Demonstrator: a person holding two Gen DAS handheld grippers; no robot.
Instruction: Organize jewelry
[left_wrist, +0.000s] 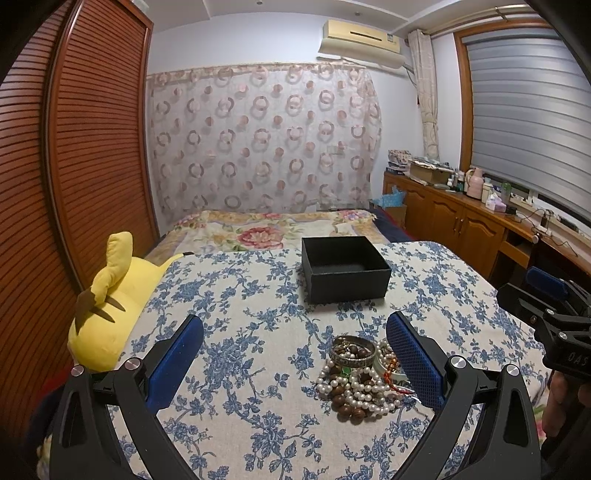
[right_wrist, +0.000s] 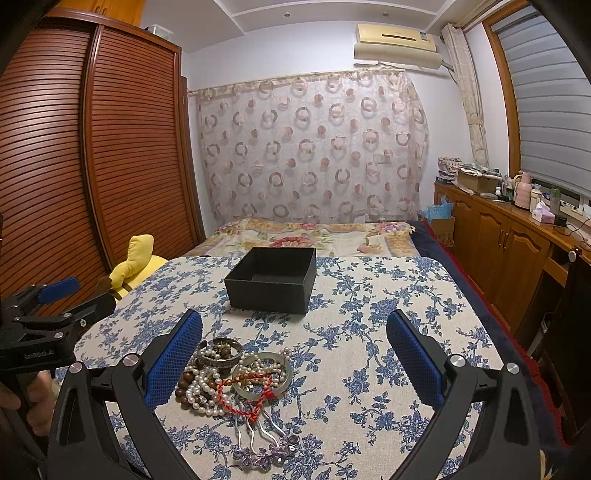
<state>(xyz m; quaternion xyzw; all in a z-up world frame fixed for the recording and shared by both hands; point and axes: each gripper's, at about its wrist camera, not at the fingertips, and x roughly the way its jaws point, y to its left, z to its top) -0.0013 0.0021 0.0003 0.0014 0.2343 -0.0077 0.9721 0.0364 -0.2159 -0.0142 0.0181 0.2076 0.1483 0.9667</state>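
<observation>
A heap of jewelry (left_wrist: 360, 380) lies on the blue-flowered cloth: pearl strands, brown wooden beads, a metal bangle (left_wrist: 352, 350). In the right wrist view the heap (right_wrist: 229, 376) also shows a red cord bracelet (right_wrist: 245, 391), a pale jade bangle (right_wrist: 264, 373) and purple hairpins (right_wrist: 258, 448). An open black box (left_wrist: 345, 271) stands empty behind it; it also shows in the right wrist view (right_wrist: 273, 280). My left gripper (left_wrist: 295, 354) is open, the heap near its right finger. My right gripper (right_wrist: 295, 354) is open, the heap near its left finger.
A yellow plush toy (left_wrist: 110, 306) lies at the table's left edge. A flowered bed (left_wrist: 273, 229) lies beyond the table. A slatted wooden wardrobe (left_wrist: 74, 166) stands left; a wooden sideboard (left_wrist: 461, 218) with bottles runs along the right wall.
</observation>
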